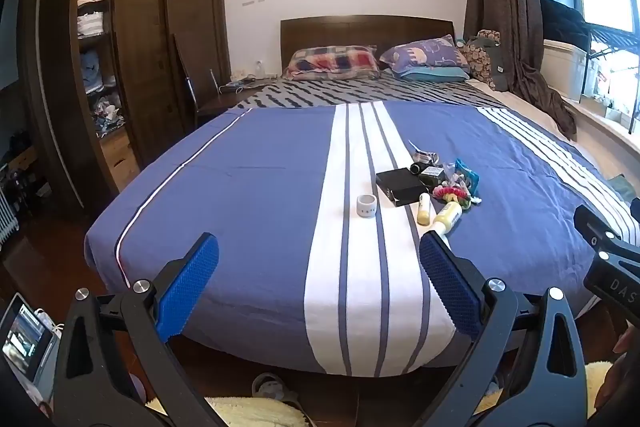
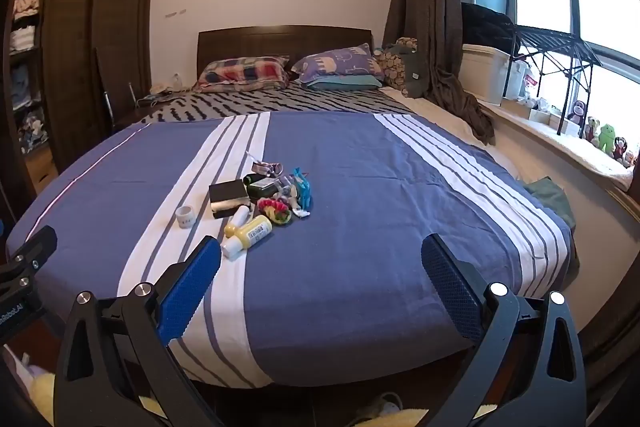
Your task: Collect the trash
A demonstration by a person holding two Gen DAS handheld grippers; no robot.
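Trash pile (image 2: 266,201) overlaps itself on bed (image 2: 360,227), small items indistinct.

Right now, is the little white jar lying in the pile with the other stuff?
No, the little white jar stands alone on the white stripe, apart from the pile beside the black box.

In the left wrist view, the white cap of the larger yellow bottle (image 1: 449,217) sits behind a blue finger pad (image 1: 448,281). The label print on that bottle (image 2: 254,231) is too small to read. The wrappers in the heap (image 2: 286,193) overlap and cannot be told apart. The slippers (image 1: 272,387) under the bed (image 1: 240,187) are cut off.
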